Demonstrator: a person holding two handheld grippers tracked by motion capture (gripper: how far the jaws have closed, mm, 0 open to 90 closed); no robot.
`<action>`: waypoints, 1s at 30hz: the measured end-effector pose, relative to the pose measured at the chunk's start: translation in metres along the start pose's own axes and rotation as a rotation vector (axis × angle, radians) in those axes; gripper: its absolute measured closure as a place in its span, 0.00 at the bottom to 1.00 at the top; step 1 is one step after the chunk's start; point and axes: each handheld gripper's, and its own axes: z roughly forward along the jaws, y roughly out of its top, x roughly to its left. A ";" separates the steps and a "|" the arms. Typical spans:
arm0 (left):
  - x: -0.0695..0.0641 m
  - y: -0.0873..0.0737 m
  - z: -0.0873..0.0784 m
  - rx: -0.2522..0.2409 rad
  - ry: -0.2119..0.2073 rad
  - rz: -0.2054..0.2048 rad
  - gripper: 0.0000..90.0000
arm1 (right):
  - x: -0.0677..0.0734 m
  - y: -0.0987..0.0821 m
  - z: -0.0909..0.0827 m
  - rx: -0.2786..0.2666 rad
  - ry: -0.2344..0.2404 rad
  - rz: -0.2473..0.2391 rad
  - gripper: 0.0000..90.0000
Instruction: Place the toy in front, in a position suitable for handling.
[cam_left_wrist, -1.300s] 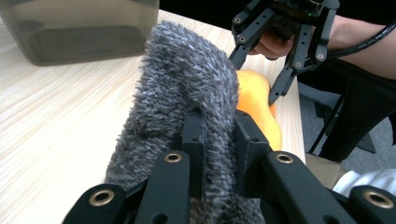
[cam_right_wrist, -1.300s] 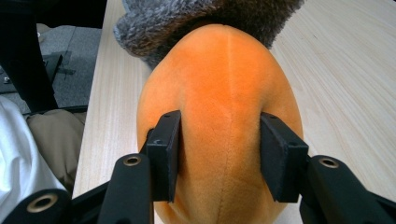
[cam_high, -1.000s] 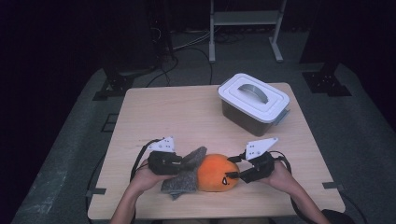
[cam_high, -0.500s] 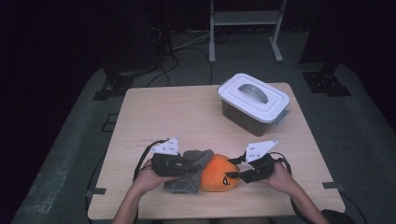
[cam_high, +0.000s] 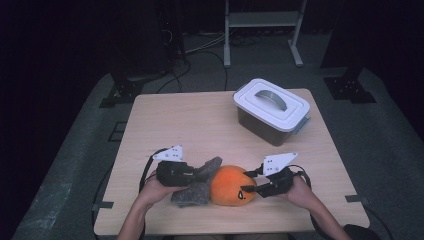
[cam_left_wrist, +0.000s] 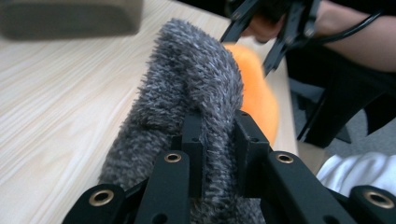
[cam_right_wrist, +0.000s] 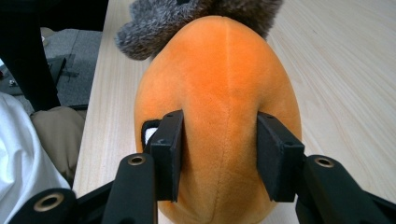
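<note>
At the near edge of the wooden table, at about six o'clock in the high view, lies the orange plush toy, with a grey fuzzy cloth lying against its nine o'clock side. The left gripper has its jaws pinched tight on a fold of that cloth; in the left gripper view the grey pile bulges up between the black pads. The right gripper comes in from the three o'clock side. Its jaws have just been closing, and in the right gripper view the pads now press into the flanks of the orange body, denting the plush slightly.

Compared with a second ago, the cloth has been drawn up a little closer against the toy, while the right hand has kept its place. So both pieces look secured: one hand on the wrap, the other on the toy, which probably readies the pair for pulling apart or for wrapping.

Farther off, at about one o'clock, stands a lidded plastic storage box with a white lid and handle, well apart from the hands and untouched.
</note>
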 end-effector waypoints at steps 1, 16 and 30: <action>-0.002 0.001 0.002 -0.011 -0.012 0.000 0.86 | 0.003 0.001 0.001 0.001 -0.003 -0.016 0.60; -0.002 -0.001 0.005 0.063 -0.011 -0.012 0.86 | -0.007 0.003 0.005 0.009 -0.001 0.116 0.52; -0.006 0.006 0.004 0.028 0.008 -0.015 0.86 | 0.002 0.012 0.005 -0.013 -0.023 -0.024 0.57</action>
